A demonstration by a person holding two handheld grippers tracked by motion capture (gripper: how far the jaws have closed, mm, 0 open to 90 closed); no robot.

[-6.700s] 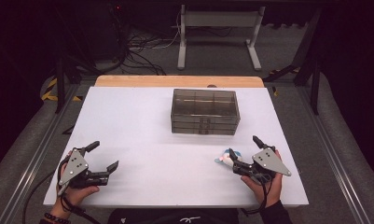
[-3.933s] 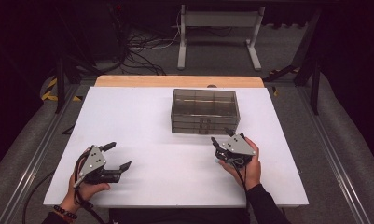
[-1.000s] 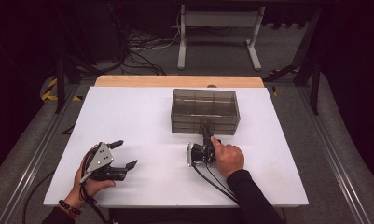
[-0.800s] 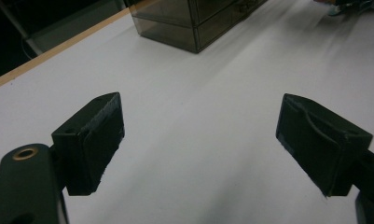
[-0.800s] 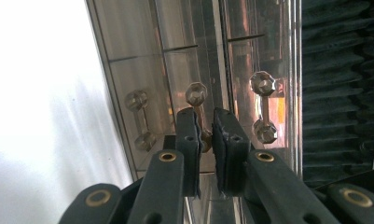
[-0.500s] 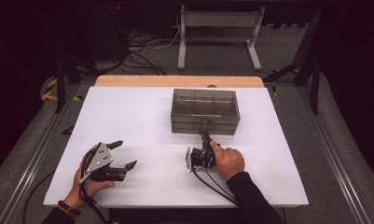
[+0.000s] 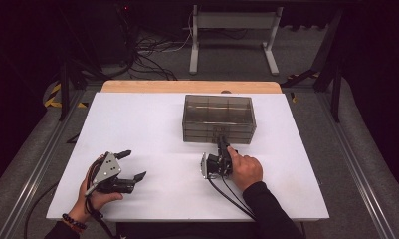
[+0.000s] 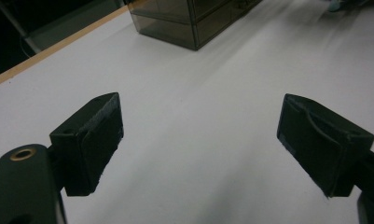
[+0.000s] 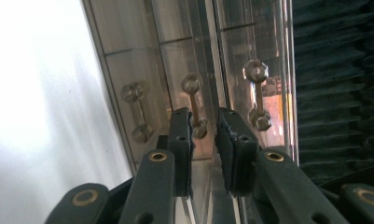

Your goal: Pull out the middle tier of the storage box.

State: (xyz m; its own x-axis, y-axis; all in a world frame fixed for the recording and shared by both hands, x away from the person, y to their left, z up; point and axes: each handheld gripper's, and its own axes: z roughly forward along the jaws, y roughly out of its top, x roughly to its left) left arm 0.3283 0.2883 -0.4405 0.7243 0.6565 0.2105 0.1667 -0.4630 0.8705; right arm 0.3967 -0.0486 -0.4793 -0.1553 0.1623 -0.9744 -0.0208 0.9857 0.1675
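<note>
A smoky clear drawer box (image 7: 218, 117) stands at the back middle of the white table (image 7: 152, 124). My right gripper (image 7: 220, 143), rolled on its side, points at the box's front. In the right gripper view the box (image 9: 142, 56) shows three drawer handles side by side. The right gripper (image 9: 204, 116) has the lower end of the middle handle (image 9: 194, 100) in the narrow gap between its jaws. The jaws have just been opening; the right pad stands off the handle. My left gripper (image 7: 133, 164) rests at the front left, wide open and holding nothing (image 8: 198, 135).
The box's corner (image 8: 189, 18) lies far ahead of the left jaws, with bare white table between. A small teal thing (image 8: 336, 4) shows at that view's top right edge. A wooden strip (image 7: 187, 86) runs along the table's back edge, with dark floor and cables beyond.
The right gripper has travelled from the table's front right to the box's front and rolled on its side; over the last second it has stayed there. The left gripper shifted slightly inward.
</note>
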